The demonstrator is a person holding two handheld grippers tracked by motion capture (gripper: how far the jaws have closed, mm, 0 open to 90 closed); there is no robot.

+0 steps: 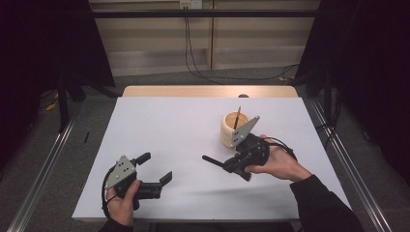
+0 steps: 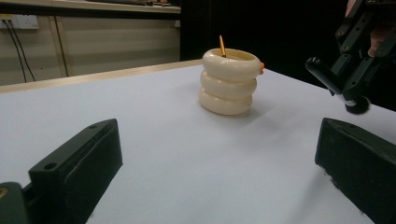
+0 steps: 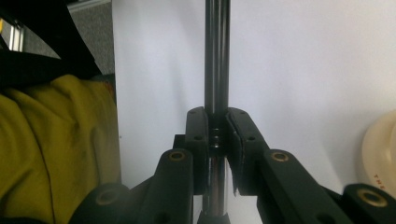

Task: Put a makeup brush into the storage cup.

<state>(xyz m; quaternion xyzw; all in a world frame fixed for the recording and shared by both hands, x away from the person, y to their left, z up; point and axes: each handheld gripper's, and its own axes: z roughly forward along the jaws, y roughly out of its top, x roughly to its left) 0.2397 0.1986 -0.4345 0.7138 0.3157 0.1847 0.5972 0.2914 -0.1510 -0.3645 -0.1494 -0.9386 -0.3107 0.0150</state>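
Right gripper (image 1: pixel 231 165) clamped on black pen (image 1: pixel 212 161), left gripper (image 1: pixel 155 168) open, white table (image 1: pixel 164 125), dark curtains (image 1: pixel 372 72).

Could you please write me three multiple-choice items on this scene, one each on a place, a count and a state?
1. Where does the cream ribbed holder stand?
A. on the white table
B. on the floor
C. in a hand

2. How many stacked rings form the holder's wall?
A. one
B. three
C. six

3. What is the right gripper doing?
A. hanging open
B. shut on nothing
C. shut on a dark glossy rod

Answers: 1 A, it rests on the tabletop; 2 B, the left gripper view shows three bulges; 3 C, both jaws clamp the rod.
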